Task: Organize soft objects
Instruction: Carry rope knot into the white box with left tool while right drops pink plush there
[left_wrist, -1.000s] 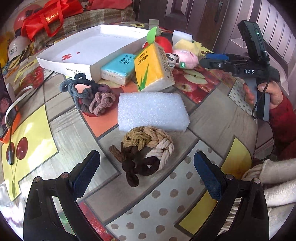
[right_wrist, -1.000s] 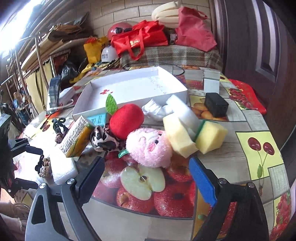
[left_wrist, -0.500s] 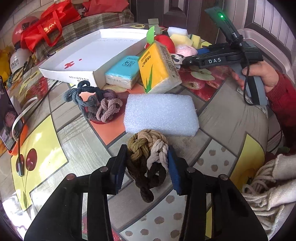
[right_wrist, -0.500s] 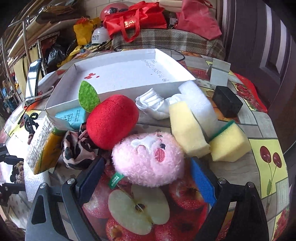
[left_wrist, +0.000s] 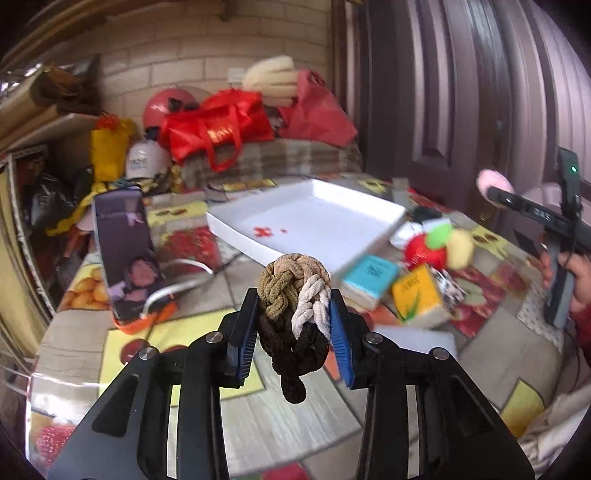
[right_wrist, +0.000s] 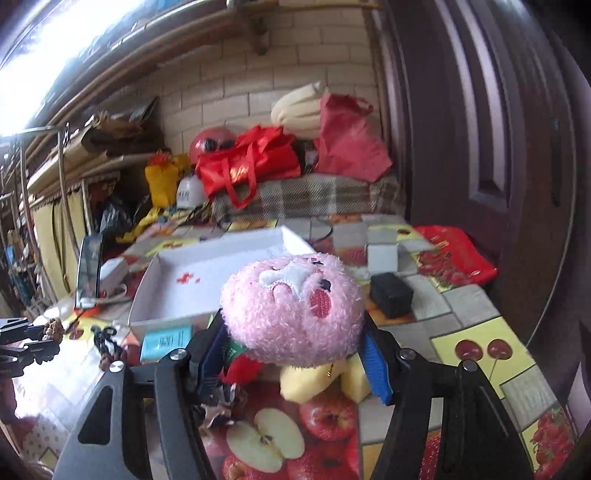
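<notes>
My left gripper (left_wrist: 293, 328) is shut on a braided rope knot (left_wrist: 293, 295) of tan, white and dark brown cord, held up above the table. My right gripper (right_wrist: 295, 354) is shut on a pink plush toy (right_wrist: 291, 314), lifted above the table; it also shows in the left wrist view (left_wrist: 493, 182). The white box (left_wrist: 314, 218) lies open and empty behind both; it also shows in the right wrist view (right_wrist: 218, 280). On the table remain a red plush apple (left_wrist: 423, 251), yellow sponges (right_wrist: 321, 376), a teal tissue pack (left_wrist: 371, 275) and a yellow tissue pack (left_wrist: 415, 295).
A phone on a stand (left_wrist: 125, 254) with a white cable stands left of the box. A black block (right_wrist: 391, 295) and a small white cube (right_wrist: 382, 256) sit right of the box. A second rope knot (right_wrist: 105, 350) lies at left. Red bags (left_wrist: 218, 125) pile behind the table.
My left gripper has lifted the rope knot off the table and tilted up. My right gripper has shut on the pink plush and raised it.
</notes>
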